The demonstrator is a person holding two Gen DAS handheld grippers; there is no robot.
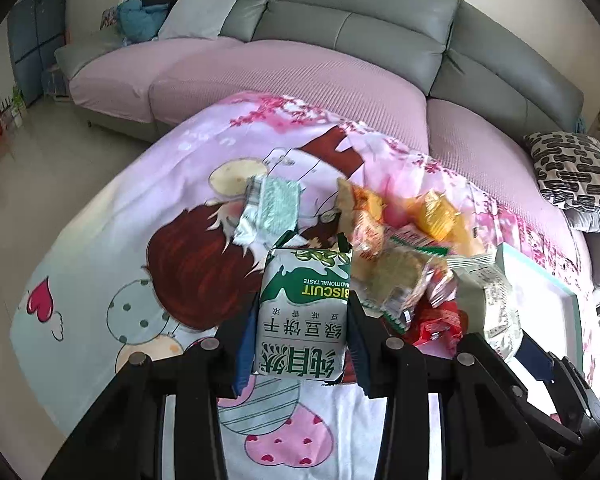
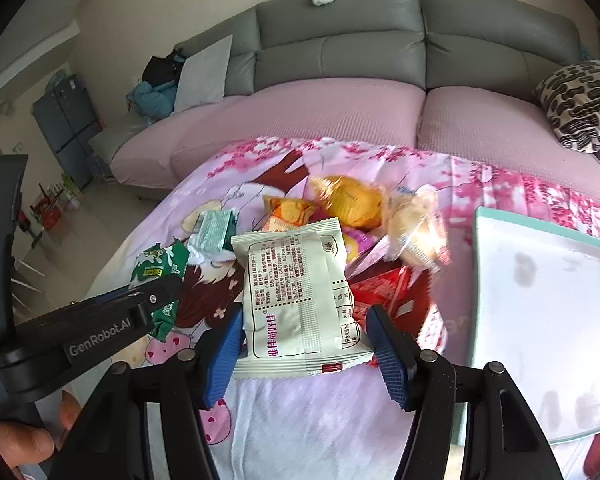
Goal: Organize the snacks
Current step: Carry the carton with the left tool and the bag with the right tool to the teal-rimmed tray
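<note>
My left gripper [image 1: 300, 340] is shut on a green and white biscuit packet [image 1: 304, 312], held above the pink cartoon cloth [image 1: 120, 240]. The packet also shows in the right wrist view [image 2: 156, 268], with the left gripper on it. My right gripper [image 2: 304, 340] is shut on a pale white snack packet [image 2: 296, 300], which shows at the right in the left wrist view [image 1: 488, 300]. A pile of snacks lies behind: yellow packets [image 2: 348, 200], a red packet [image 2: 392, 288], a clear-wrapped bun [image 2: 416, 228]. A mint-green packet [image 1: 272, 208] lies apart, left of the pile.
A white tray with a teal rim [image 2: 540, 300] lies on the cloth to the right of the pile. A grey sofa with pink seat covers [image 1: 300, 72] stands behind. A black and white patterned cushion [image 2: 580, 104] sits at the right.
</note>
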